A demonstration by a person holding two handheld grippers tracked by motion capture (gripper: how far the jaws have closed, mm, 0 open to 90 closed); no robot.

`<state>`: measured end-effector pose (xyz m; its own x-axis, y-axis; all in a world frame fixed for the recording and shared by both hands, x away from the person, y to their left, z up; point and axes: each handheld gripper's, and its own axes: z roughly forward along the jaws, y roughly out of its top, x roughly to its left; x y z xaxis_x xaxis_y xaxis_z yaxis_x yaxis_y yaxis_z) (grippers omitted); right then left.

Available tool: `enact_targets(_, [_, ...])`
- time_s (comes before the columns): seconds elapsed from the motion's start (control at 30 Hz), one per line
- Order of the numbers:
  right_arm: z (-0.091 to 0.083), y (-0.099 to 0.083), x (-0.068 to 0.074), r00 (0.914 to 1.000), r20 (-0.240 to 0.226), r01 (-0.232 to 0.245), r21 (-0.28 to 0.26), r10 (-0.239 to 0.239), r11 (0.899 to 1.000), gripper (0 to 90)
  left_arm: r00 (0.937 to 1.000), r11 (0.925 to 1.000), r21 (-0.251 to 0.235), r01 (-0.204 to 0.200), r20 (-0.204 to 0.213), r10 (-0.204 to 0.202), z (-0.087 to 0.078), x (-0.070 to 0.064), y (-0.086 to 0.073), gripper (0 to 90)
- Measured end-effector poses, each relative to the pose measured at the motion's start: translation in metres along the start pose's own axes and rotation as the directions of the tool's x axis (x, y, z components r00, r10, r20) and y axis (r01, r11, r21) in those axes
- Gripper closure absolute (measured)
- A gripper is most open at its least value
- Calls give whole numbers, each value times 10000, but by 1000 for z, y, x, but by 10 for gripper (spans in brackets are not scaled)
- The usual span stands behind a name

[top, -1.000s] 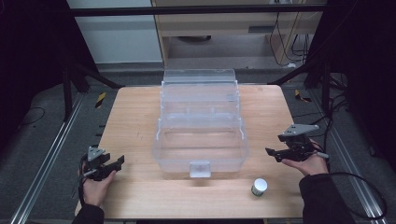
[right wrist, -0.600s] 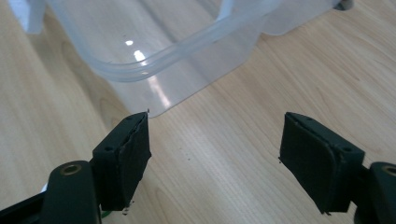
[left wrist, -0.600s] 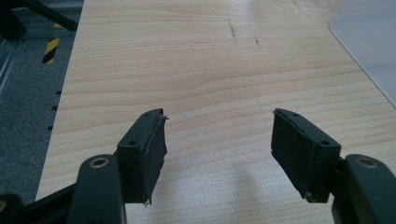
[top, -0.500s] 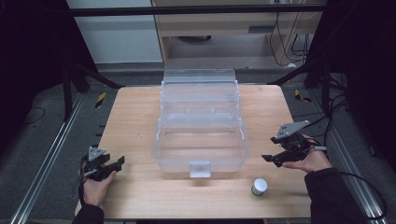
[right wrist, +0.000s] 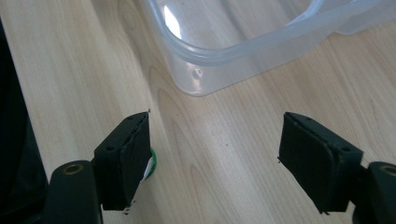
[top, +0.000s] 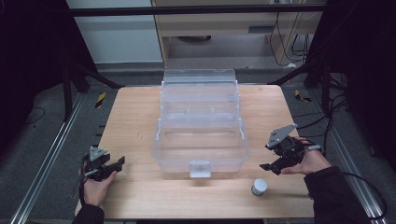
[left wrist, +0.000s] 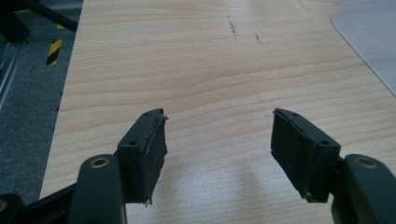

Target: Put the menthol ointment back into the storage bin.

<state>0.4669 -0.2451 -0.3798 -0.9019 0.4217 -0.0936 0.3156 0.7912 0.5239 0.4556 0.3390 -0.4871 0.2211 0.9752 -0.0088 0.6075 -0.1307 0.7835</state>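
Comparing with a second ago, I note the right claw [top: 275, 164] has tilted toward the jar [top: 259, 186], lower right; both claws released, left claw [top: 113, 164] idle on bench [top: 135, 121].

No readable text, label, brand or number anywhere. Nothing printed on the clear plastic box [top: 201, 135], on the small jar [top: 259, 186] with the white lid at about 5 o'clock from the box, or on the wooden table [top: 135, 116]. Only sign-like marks: yellow-and-black hazard stripes [top: 100, 99] on the floor at about 10 o'clock from the box, and again [top: 302, 96] at about 2 o'clock. Same striping [left wrist: 55, 50] seen in the left gripper view, without lettering.
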Motion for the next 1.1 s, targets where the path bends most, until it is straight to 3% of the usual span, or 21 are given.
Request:
enact_targets(0.33, [3,8,13,9959,-565,756,954,-704,9926,292,10000,10000,28,-64,-9,64,0,-1,0,355])
enact_targets(0.53, [9,10,21,9884,-1111,1224,1809,-1034,9758,324,10000,10000,13,-69,5,69,0,-1,1,356])
enact_targets(0.93, [15,11,31,9763,-1545,1843,2243,-1518,9569,368,9999,9999,58,-114,37,114,0,-1,1,358])
enact_targets(1.1, [20,12,37,9674,-1802,2214,2595,-1781,9400,396,9999,9999,75,-123,15,123,0,-2,1,358])
